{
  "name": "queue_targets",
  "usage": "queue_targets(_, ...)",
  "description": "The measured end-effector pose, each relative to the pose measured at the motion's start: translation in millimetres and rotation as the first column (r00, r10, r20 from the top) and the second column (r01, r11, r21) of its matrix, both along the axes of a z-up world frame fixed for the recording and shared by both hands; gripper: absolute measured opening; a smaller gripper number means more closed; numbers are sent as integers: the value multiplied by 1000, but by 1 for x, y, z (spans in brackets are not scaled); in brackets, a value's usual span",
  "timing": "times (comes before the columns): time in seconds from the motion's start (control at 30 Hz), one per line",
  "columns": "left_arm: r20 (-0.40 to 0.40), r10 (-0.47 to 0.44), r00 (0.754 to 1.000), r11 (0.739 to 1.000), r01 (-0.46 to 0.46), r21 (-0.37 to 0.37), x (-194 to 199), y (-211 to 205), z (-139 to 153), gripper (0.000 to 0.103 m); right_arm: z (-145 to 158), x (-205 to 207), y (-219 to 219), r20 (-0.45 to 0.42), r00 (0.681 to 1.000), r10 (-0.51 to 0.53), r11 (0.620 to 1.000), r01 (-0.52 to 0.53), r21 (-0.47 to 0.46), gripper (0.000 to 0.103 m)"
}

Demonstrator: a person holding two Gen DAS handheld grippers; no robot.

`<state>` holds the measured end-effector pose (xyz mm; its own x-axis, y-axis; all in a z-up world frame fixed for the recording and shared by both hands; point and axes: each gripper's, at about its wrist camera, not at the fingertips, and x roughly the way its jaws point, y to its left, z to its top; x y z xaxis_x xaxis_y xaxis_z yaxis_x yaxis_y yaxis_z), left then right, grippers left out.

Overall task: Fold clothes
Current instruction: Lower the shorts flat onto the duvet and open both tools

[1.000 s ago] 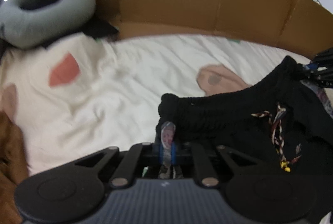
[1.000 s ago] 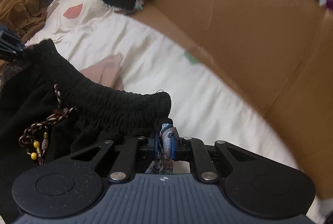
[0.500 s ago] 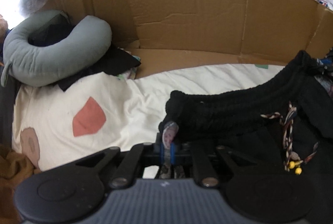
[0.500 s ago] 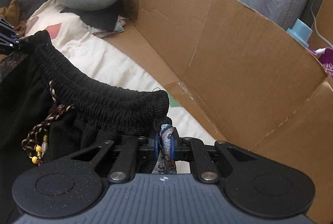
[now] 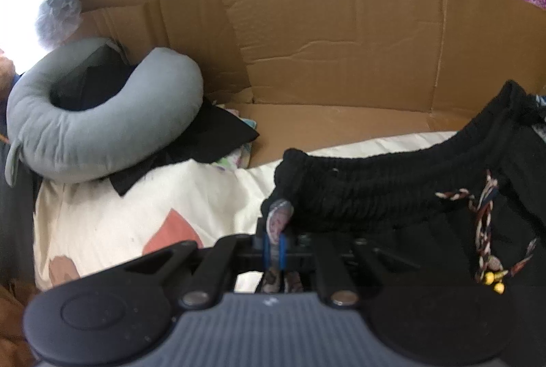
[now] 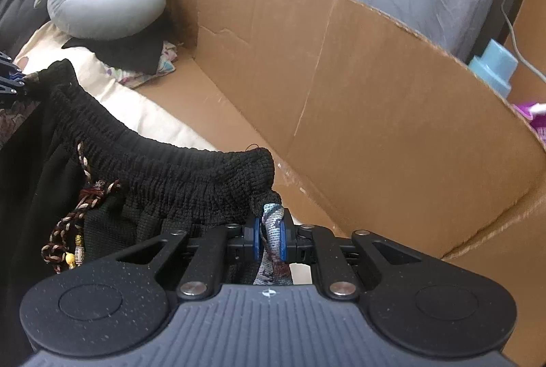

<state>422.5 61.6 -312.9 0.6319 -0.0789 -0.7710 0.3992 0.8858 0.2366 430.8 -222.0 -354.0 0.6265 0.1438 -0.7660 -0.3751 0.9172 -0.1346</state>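
Gripping opposite ends of the black garment's waistband (image 5: 375, 182), left gripper (image 5: 273, 247) and right gripper (image 6: 269, 237) jaws clamped, cream sheet (image 5: 102, 216) below.

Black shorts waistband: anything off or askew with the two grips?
Nothing stands out. The left gripper and right gripper each pinch one end of the black shorts, with the waistband hanging between them in a slight sag. The braided drawstring dangles loose, which is normal.
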Motion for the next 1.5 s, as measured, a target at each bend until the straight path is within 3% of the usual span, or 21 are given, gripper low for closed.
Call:
queue_targets(0.23,-7,1,1000,1000,-1,14,19,-6,2,6,4,15,5,6,1000,-6,1000,6,-29,9)
queue_targets(0.4,-52,35,998,999,-35,12,27,-12,-23,8,-12,25,0,-36,999,-35,999,34,-29,11)
queue_targets(0.57,-103,89,991,996,-87,29,26,-16,-55,20,-28,34,-6,-79,995,-64,998,62,-29,22)
queue_targets(0.6,-105,96,990,995,-94,27,25,-16,-57,21,-31,36,-7,-87,994,-70,997,67,-29,30)
queue_targets(0.7,-105,121,987,993,-122,-2,20,-8,-54,31,-30,34,-17,-103,992,-78,997,77,-19,32)
queue_targets(0.83,-100,139,985,990,-141,-20,15,-1,-46,32,-18,26,-29,-105,992,-71,997,71,-9,32)
queue_targets(1.07,-95,131,987,987,-140,-85,-19,-10,-22,33,11,-4,-44,-128,990,-61,997,67,41,32)
queue_targets(1.2,-117,125,985,981,-140,-132,-48,-17,-13,33,26,-28,-52,-139,989,-53,998,56,20,32)
queue_targets(1.5,-165,107,980,961,-145,-235,-112,-31,8,33,54,-109,-101,-136,981,-137,987,146,60,32)
